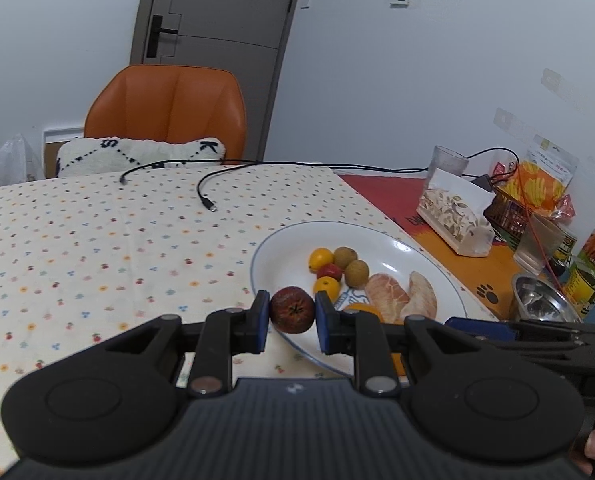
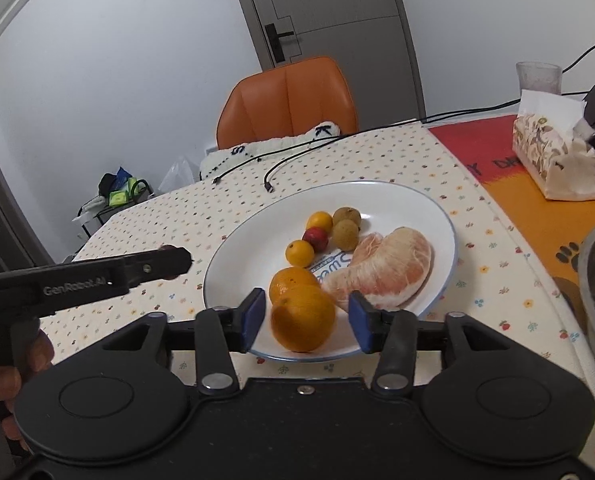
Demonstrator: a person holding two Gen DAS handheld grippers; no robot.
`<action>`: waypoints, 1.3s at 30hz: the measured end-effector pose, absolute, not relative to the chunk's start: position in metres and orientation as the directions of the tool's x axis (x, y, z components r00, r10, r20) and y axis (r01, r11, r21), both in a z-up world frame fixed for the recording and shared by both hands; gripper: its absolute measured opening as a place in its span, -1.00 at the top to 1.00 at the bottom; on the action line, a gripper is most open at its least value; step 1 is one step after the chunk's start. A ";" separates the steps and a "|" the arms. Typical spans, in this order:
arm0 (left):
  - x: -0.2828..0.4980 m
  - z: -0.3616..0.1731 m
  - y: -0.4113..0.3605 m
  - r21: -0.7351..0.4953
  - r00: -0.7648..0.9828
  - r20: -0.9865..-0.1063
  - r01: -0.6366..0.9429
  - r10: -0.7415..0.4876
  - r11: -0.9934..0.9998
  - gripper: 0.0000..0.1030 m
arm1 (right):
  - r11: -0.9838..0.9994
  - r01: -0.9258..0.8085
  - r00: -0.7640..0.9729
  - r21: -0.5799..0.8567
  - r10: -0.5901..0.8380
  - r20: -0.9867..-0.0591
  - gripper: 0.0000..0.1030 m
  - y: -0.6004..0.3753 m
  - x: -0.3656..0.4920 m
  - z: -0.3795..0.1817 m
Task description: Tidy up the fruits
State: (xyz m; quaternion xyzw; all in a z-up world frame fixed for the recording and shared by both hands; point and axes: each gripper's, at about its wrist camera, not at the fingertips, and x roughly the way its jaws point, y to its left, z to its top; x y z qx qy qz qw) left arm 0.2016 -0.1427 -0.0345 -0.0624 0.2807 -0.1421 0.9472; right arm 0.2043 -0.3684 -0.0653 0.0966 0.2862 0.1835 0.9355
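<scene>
From the left wrist, the left tool (image 1: pixel 291 316) is clamped on a dark red apple (image 1: pixel 292 309), held over the white plate (image 1: pixel 281 248) at its 7 o'clock rim. On the plate lie small yellow fruits, brown longans (image 1: pixel 350 265) and pomelo segments (image 1: pixel 401 298); a printed label under them is too covered to read. A cushion (image 1: pixel 137 156) at 11 o'clock shows "S" and "K". From the right wrist, the right tool (image 2: pixel 305 314) stands apart around an orange (image 2: pixel 303 318) at the plate's near rim, pads not touching it. The left tool's side reads "GenRobot.AI"; the apple is hidden there. The table (image 2: pixel 497 184) mat's dark lettering is cut off.
</scene>
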 end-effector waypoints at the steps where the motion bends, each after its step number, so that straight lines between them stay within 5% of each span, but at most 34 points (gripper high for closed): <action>1: 0.202 -0.035 -0.144 -0.199 0.801 -0.514 0.238 -0.308 0.951 0.57 | 0.914 -0.288 0.771 0.287 0.399 -0.497 -0.01 -0.370 0.204 -0.064; 13: 0.210 -0.037 -0.152 -0.215 0.791 -0.514 0.255 -0.331 0.943 0.40 | 0.910 -0.291 0.761 0.295 0.408 -0.505 -0.05 -0.372 0.204 -0.066; 27: 0.196 -0.037 -0.103 -0.205 0.808 -0.543 0.138 -0.230 0.969 -0.45 | 0.897 -0.325 0.747 0.299 0.438 -0.500 -0.12 -0.349 0.204 -0.064; 39: 0.170 -0.031 -0.068 -0.213 0.813 -0.556 0.058 -0.170 0.975 -0.58 | 0.882 -0.369 0.740 0.292 0.469 -0.483 -0.33 -0.326 0.195 -0.056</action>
